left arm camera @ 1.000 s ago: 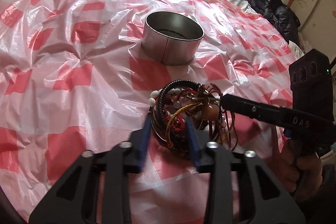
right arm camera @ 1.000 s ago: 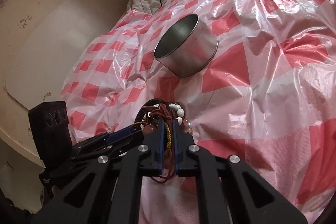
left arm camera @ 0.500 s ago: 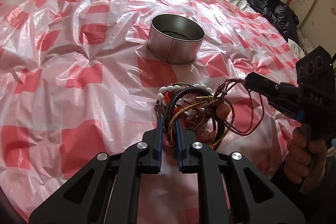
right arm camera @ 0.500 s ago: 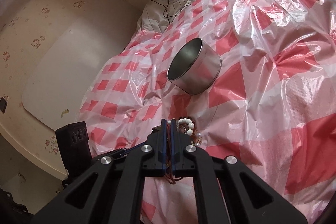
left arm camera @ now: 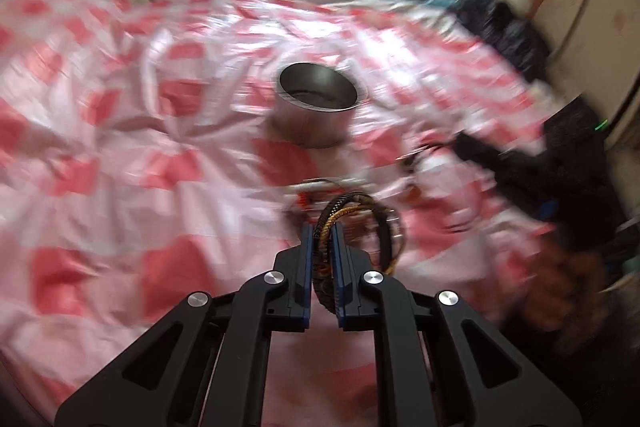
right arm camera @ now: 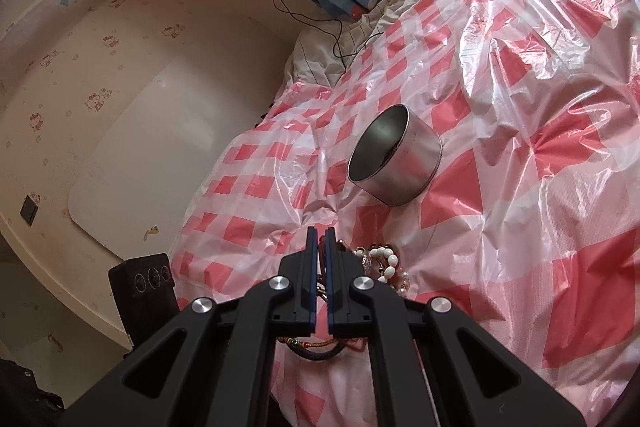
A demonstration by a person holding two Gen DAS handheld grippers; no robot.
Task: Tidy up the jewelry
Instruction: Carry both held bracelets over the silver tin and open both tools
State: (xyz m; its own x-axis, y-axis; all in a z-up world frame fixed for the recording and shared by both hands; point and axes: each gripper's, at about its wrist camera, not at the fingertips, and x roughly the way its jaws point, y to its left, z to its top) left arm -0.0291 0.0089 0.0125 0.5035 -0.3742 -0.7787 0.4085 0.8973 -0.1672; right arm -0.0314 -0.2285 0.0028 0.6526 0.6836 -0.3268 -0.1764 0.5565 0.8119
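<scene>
Clamping braided bracelets (left arm camera: 340, 211), left hand-held gripper (left arm camera: 321, 227) shows no readable writing.

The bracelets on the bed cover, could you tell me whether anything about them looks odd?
Yes: the bracelets are one snarled clump, not sorted. Both tongs, left and right, pinch cords from it, while the metal tin stands apart.
</scene>
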